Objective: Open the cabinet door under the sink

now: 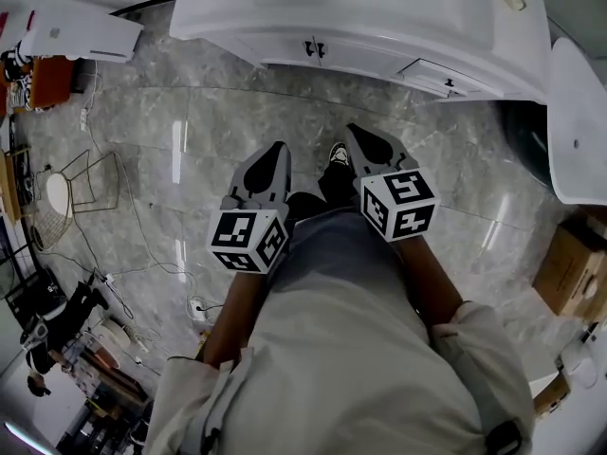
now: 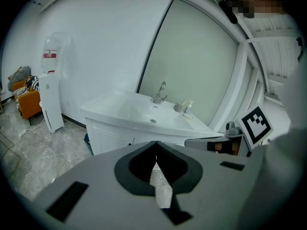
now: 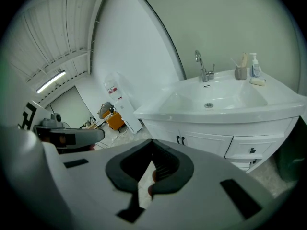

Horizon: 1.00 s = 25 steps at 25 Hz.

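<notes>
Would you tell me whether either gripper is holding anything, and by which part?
Nothing is held: the left gripper and the right gripper both have jaws together and empty, away from the white cabinet door.

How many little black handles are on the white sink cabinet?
3. Two small black handles sit together on the white doors; one on the white drawer. More may be hidden.

A bathroom corner set up inside a work space. A white sink [image 3: 216, 102] with a chrome tap [image 3: 204, 68] and a soap bottle [image 3: 254, 65] sits on a white cabinet [image 3: 201, 143] over a grey marble-look floor [image 1: 190, 131]. A water dispenser [image 2: 50, 99], loose cables [image 1: 142, 240] and a cardboard box [image 1: 569, 268] suggest a test lab.
</notes>
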Tool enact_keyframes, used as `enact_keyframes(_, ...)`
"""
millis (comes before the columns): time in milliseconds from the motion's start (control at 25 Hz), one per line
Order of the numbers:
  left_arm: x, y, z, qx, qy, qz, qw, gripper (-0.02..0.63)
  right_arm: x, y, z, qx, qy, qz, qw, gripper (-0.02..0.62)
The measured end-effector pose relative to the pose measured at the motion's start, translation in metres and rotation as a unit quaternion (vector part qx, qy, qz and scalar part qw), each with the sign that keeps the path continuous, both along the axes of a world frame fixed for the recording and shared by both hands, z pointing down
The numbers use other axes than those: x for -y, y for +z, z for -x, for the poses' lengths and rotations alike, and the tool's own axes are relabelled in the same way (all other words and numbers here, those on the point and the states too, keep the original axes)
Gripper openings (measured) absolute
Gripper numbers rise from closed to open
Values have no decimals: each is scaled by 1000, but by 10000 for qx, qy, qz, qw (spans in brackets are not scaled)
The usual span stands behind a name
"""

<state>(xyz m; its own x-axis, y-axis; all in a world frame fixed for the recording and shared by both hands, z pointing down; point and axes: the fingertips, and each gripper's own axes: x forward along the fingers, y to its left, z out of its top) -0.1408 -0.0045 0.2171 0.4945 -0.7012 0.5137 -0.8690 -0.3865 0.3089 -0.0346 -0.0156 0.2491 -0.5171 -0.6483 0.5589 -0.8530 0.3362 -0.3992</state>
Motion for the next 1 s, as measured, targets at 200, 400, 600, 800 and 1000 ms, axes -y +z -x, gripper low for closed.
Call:
enact_keyframes(200, 10, 12, -11, 34, 105, 112, 9999, 0, 16, 15, -6, -51, 71, 96, 9999, 9)
enact_keyframes(400, 14, 21, -16, 41, 124, 175, 9998, 0, 28, 30, -9, -91, 102, 155, 9998, 9)
enact_keyframes(600, 16, 37, -13, 83, 111, 328, 9994, 0, 38, 43, -10, -153, 116, 223, 9996, 9)
enact_keyframes(800, 20, 48, -9, 57, 120, 454, 9989, 0, 49, 55, -8, -240, 80, 281, 9993, 9)
enact_keyframes(1000, 27, 58, -2, 37, 178, 549, 9983, 0, 64, 71, -3, -298, 117, 382, 9988, 9)
